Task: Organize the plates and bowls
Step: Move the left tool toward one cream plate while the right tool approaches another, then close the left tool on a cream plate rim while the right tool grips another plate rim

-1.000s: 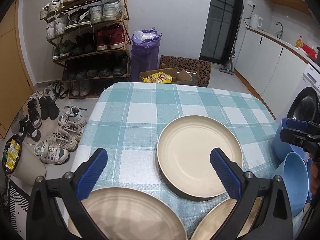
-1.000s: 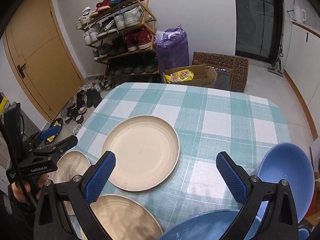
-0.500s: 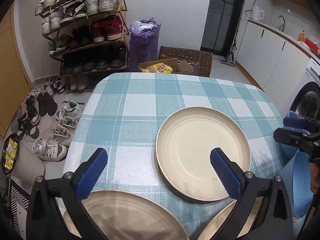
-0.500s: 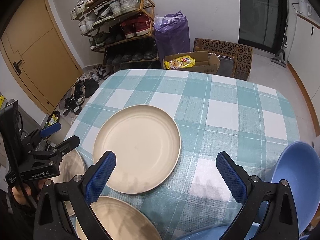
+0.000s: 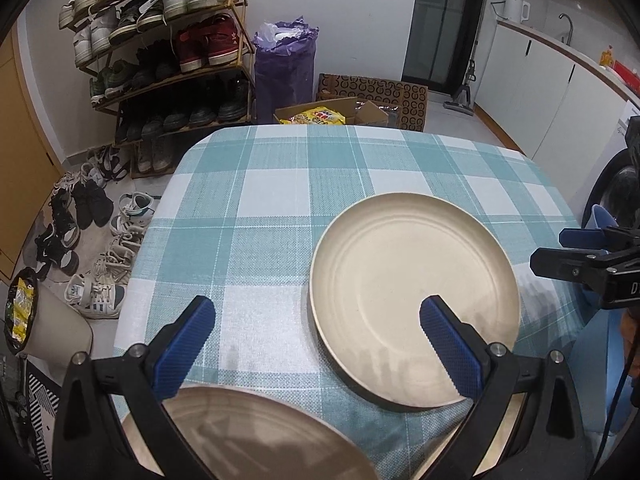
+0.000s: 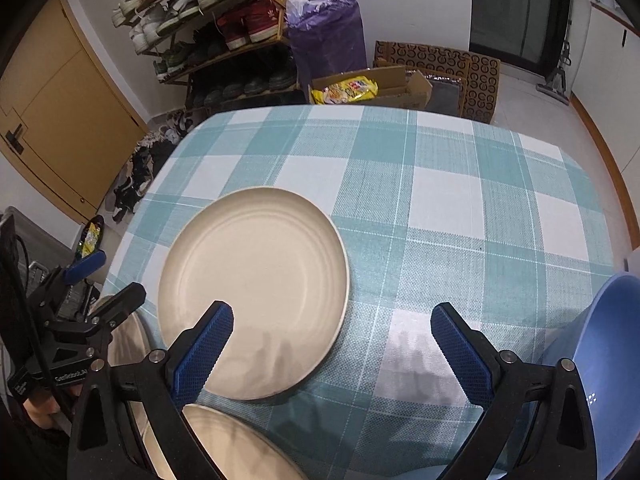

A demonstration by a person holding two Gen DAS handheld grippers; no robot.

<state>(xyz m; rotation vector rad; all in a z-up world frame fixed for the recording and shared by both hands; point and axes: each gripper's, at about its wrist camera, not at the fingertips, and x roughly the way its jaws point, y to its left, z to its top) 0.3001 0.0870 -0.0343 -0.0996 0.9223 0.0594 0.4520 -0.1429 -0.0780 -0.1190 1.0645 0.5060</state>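
A beige plate (image 5: 414, 300) lies on the teal checked table (image 5: 280, 184). A second beige plate (image 5: 256, 436) sits at the near edge under my left gripper (image 5: 316, 322), which is open and empty. Part of a third plate (image 5: 500, 440) shows at the lower right. In the right wrist view the middle plate (image 6: 256, 292) lies ahead on the left, with another plate (image 6: 224, 444) below it. My right gripper (image 6: 332, 320) is open over the cloth, holding nothing. A blue bowl (image 6: 600, 352) stands at the right edge; another bowl below it is mostly hidden.
Beyond the table's far edge stand a shoe rack (image 5: 160, 52), a purple bag (image 5: 286, 64) and an open cardboard box (image 5: 332, 114). Loose shoes (image 5: 96, 248) lie on the floor to the left. White cabinets and a washing machine (image 5: 616, 184) are on the right.
Both grippers have moved forward and lower over the table, so the middle plate looks larger and closer. Both stay open and the plates and bowls have not moved.
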